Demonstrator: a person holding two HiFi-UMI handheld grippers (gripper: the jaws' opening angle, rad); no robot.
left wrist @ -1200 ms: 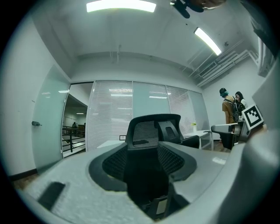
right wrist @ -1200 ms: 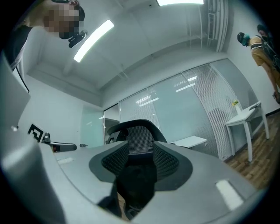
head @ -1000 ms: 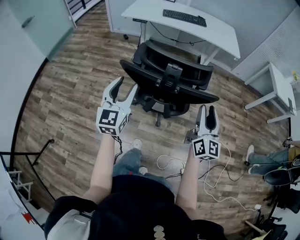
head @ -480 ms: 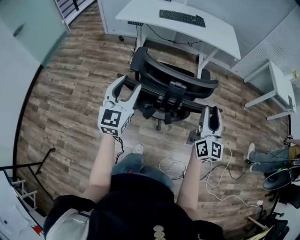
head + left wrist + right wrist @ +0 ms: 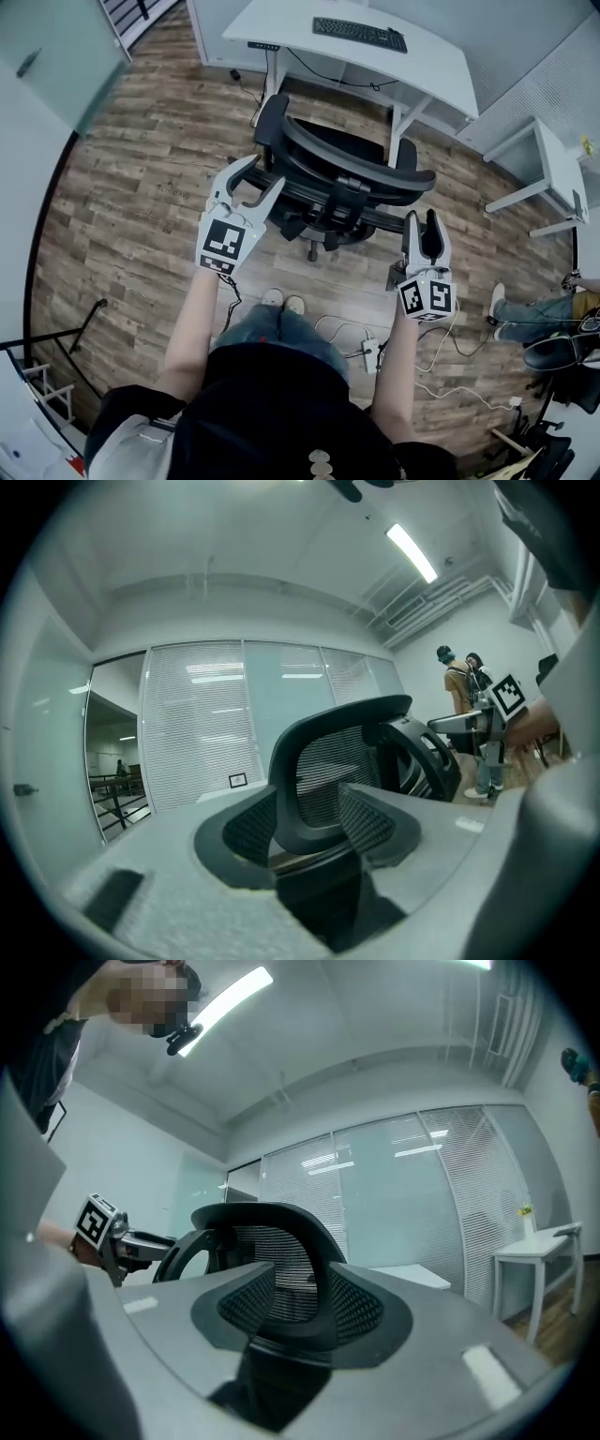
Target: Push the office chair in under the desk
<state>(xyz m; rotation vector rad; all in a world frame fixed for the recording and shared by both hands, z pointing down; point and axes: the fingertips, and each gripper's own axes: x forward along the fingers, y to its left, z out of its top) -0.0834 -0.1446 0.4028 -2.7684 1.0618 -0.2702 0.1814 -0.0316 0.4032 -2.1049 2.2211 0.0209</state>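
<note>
A: Where is the chair now?

B: The black office chair with the mesh backrest [image 5: 342, 155] stands just in front of the white flat-topped desk [image 5: 427, 66], with its back toward the person. It is not under the desk yet.

A: And the grippers?

B: The left gripper [image 5: 261, 176] is at the left side of the backrest and the right gripper [image 5: 421, 223] at the right side. Both have their jaws spread apart. The backrest rim shows in each gap, but as far as I see, nothing is clamped.

A: What could go wrong?

B: Open jaws only lean on a curved rim, so one may slide off. If one side pushes harder, I think the chair will swivel and hit the white desk leg [image 5: 397, 117]. Also, loose white cables [image 5: 342, 328] lie on the wooden floor [image 5: 141, 187] near the feet — a step forward could catch them
</note>
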